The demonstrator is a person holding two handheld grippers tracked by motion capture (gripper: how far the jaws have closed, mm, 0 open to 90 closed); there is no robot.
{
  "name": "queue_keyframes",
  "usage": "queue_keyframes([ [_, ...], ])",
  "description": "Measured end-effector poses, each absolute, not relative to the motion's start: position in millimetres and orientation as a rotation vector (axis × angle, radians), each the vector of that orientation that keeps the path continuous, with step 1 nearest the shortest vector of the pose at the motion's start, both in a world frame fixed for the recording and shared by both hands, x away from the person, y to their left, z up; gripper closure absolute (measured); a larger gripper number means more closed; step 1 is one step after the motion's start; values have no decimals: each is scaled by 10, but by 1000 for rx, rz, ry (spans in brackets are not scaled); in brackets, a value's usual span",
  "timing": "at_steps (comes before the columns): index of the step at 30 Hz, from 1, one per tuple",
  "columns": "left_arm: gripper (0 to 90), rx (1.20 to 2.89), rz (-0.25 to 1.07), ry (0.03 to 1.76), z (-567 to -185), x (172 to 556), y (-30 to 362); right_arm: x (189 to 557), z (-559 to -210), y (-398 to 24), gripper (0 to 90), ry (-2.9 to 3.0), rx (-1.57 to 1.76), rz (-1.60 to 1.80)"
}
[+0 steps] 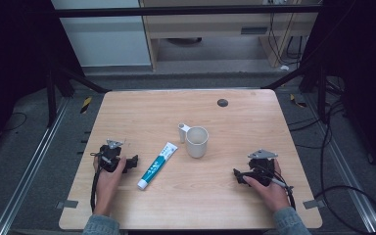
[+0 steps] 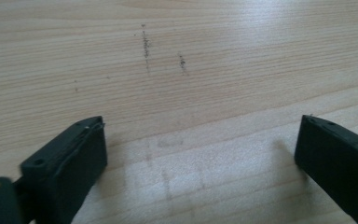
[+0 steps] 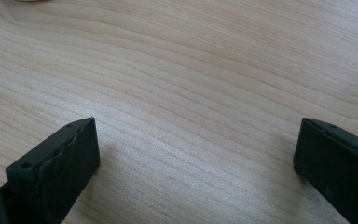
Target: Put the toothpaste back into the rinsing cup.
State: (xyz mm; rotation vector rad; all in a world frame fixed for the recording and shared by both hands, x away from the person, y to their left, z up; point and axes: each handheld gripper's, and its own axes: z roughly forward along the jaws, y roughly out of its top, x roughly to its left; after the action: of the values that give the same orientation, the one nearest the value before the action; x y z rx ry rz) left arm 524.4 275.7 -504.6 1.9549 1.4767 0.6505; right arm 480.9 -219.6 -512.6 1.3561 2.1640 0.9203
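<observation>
1. On the tabletop [image 1: 235, 205], seen from the high view, lie a tube [image 1: 157, 165] and a cup [image 1: 197, 141], both near the middle.
2. Tube: white with a teal band, lying flat and slanted, its cap end toward the person and its crimped end pointing toward the cup; it is near the cup but not touching it.
3. Cup: pale, upright, mouth open upward, with its handle on the far left side.
4. Left gripper [image 1: 133, 162]: held in the left hand [image 1: 108, 177] at the left of the tabletop, resting low on it, jaws pointing toward the tube and just beside its lower half, apart from it.
5. Left gripper [image 2: 200, 154], own view: the two black jaws stand wide, with bare wood between them and nothing gripped; faint dark specks mark the tabletop [image 2: 182, 65] ahead.
6. Right gripper [image 1: 237, 175]: held in the right hand [image 1: 269, 188] at the right of the tabletop, low on it, jaws pointing left toward the middle, well apart from cup and tube.
7. Right gripper [image 3: 196, 149], own view: jaws wide, only wood grain of the tabletop [image 3: 191, 70] between them, nothing gripped.
8. Dark round spot [image 1: 222, 103]: on the tabletop near the far edge, beyond the cup.
9. Cables trail from both grippers toward the person.
</observation>
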Motion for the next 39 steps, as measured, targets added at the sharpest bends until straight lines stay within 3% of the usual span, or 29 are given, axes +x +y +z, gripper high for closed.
queue_keyframes([
  [6,44,1952,763,1424,-4865,5148,2761,4809,-5126,-2196,6,2164,1356,920],
  [13,47,1951,784,1394,-4664,5051,2774,4810,-5126,-2196,6,2164,1355,919],
  [39,58,2159,694,1233,-4362,5106,2131,4813,-5126,-2206,5,2171,1347,922],
])
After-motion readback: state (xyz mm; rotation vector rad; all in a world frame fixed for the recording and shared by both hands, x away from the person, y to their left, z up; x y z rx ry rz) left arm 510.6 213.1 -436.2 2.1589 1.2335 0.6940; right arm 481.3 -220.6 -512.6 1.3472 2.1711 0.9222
